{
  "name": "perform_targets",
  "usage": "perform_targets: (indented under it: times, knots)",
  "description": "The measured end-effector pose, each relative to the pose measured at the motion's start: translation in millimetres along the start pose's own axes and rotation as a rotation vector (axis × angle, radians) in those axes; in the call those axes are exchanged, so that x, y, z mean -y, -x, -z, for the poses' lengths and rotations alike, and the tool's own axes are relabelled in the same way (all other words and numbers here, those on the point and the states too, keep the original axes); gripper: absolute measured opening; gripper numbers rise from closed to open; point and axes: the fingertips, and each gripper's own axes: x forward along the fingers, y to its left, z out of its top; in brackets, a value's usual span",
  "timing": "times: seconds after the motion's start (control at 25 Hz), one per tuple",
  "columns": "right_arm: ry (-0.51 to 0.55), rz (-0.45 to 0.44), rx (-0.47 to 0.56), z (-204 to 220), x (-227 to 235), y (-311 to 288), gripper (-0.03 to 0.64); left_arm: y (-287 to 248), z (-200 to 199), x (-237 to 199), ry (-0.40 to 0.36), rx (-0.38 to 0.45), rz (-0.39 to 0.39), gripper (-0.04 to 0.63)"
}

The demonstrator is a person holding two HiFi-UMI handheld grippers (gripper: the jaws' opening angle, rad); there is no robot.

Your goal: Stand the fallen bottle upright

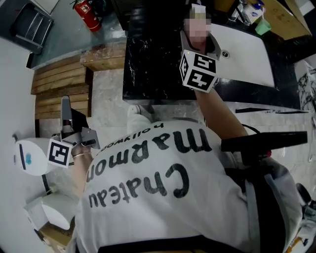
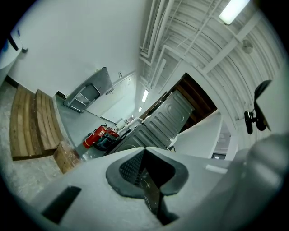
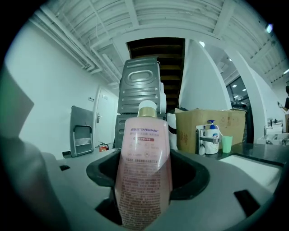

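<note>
The black counter (image 1: 148, 59) with its white sink (image 1: 247, 54) is the thing to go by. At its far end stand a cardboard box (image 3: 210, 128), a pump bottle (image 3: 211, 135) and a green cup (image 3: 227, 144). A tall grey metal cabinet (image 3: 140, 85) rises behind it. Off the counter's left side lie wooden planks (image 1: 61, 81), and a red fire extinguisher (image 1: 89, 10) sits on the floor beyond them.

The right gripper (image 3: 144, 171) is over the counter, just beside the sink. Its jaws are parted only by the width of the pink bottle (image 3: 143, 153) and clamp its lower body. The bottle points cap up along the jaws. I can't tell whether its base touches the counter.

The left gripper (image 2: 146, 171) hangs well left of the counter at the person's side. Its jaws are pressed together on nothing.
</note>
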Motion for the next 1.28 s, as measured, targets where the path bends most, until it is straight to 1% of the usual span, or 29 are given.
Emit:
perform_targets:
  times: [0.24, 0.36, 0.64, 0.8, 1.0, 1.28]
  knots:
    - [-0.016, -0.046, -0.008, 1.6, 0.3, 12.5, 0.308, 36.6, 12.7, 11.2, -0.003, 0.03, -0.042, 0.014]
    - [-0.025, -0.06, 0.013, 0.7, 1.4, 21.1, 0.308, 46.5, 14.2, 18.9, -0.009, 0.038, -0.05, 0.014]
    - [-0.02, -0.074, 0.082, -2.2, 0.1, 37.1, 0.308, 53.7, 16.1, 27.3, -0.024, 0.035, -0.053, 0.014]
    - [-0.006, -0.078, 0.11, -3.8, -1.7, 46.0, 0.308, 51.3, 19.1, 28.3, -0.026, 0.013, -0.047, 0.014]
    - [-0.02, -0.055, 0.096, -0.2, -0.6, 57.4, 0.308, 39.0, 20.1, 28.8, -0.015, -0.033, -0.013, 0.014]
    - [-0.033, 0.017, 0.047, 7.8, -0.6, 71.4, 0.308, 3.5, -1.3, 27.3, -0.018, -0.096, 0.091, 0.014]
